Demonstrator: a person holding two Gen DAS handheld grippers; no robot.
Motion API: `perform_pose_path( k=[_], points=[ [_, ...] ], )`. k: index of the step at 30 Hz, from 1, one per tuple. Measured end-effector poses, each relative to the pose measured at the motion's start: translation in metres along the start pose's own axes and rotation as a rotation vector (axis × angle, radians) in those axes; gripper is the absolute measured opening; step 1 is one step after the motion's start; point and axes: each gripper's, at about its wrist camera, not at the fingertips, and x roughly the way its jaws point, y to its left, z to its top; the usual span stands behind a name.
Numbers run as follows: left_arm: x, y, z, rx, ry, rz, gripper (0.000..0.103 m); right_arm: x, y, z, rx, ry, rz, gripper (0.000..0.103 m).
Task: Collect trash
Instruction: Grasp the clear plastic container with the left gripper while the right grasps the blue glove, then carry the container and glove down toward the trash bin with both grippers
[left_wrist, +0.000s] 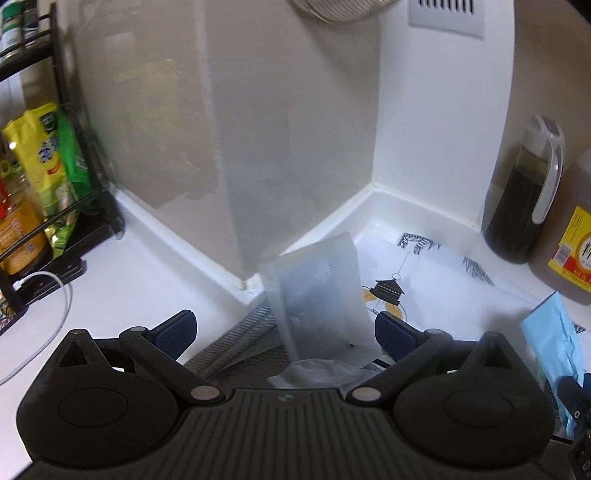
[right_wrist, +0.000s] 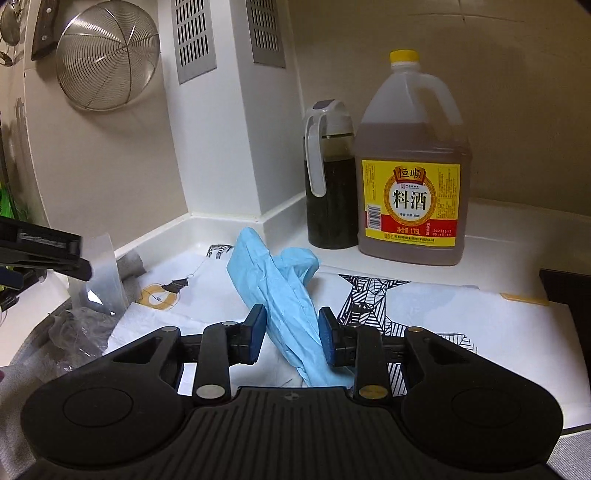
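A crumpled blue glove (right_wrist: 280, 280) lies on a printed white paper sheet (right_wrist: 461, 317). My right gripper (right_wrist: 291, 332) is shut on the glove's near end, a blue pad on each side. The glove (left_wrist: 554, 339) also shows at the right edge of the left wrist view. A translucent plastic wrapper (left_wrist: 317, 291) stands upright near the wall corner, between the wide-apart fingers of my left gripper (left_wrist: 286, 330), which is open, its pads clear of the wrapper. In the right wrist view, the left gripper (right_wrist: 44, 251) is beside this wrapper (right_wrist: 99, 273), with crumpled clear film (right_wrist: 74, 332) in front.
A big cooking-wine jug (right_wrist: 412, 166) and a dark sauce bottle (right_wrist: 328, 177) stand against the back wall. A black rack with packets (left_wrist: 48, 177) and a white cable (left_wrist: 55, 291) are at the left. A grey cloth (left_wrist: 240, 343) lies by the wrapper. A wire strainer (right_wrist: 107, 55) hangs on the wall.
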Motion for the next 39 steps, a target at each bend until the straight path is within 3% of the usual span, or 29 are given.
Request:
perform_pose_path(
  k=[5, 15, 22, 23, 27, 31, 39],
  points=[
    [0.020, -0.013, 0.002, 0.010, 0.036, 0.012, 0.103, 0.004, -0.001, -0.002, -0.007, 0.010, -0.024, 0.034],
    [0.051, -0.010, 0.014, -0.086, 0.083, -0.038, 0.103, 0.006, -0.008, -0.002, 0.021, 0.010, -0.058, 0.034],
    [0.061, -0.028, 0.014, -0.022, 0.111, 0.050, 0.103, 0.010, -0.010, -0.003, 0.029, 0.022, -0.069, 0.034],
    [0.060, -0.030, 0.013, -0.008, 0.105, 0.076, 0.101, 0.009, -0.010, -0.003, 0.031, 0.020, -0.069, 0.034],
    [0.055, -0.029, 0.008, 0.020, 0.074, 0.199, 0.069, 0.009, -0.011, -0.001, 0.040, 0.016, -0.070, 0.034],
    [0.042, -0.013, 0.007, -0.042, 0.089, 0.149, 0.067, 0.006, -0.014, 0.000, 0.056, 0.002, -0.070, 0.034],
    [-0.022, 0.010, -0.002, -0.030, -0.008, 0.100, 0.067, -0.001, -0.018, 0.004, 0.084, -0.046, -0.067, 0.033]
  ],
)
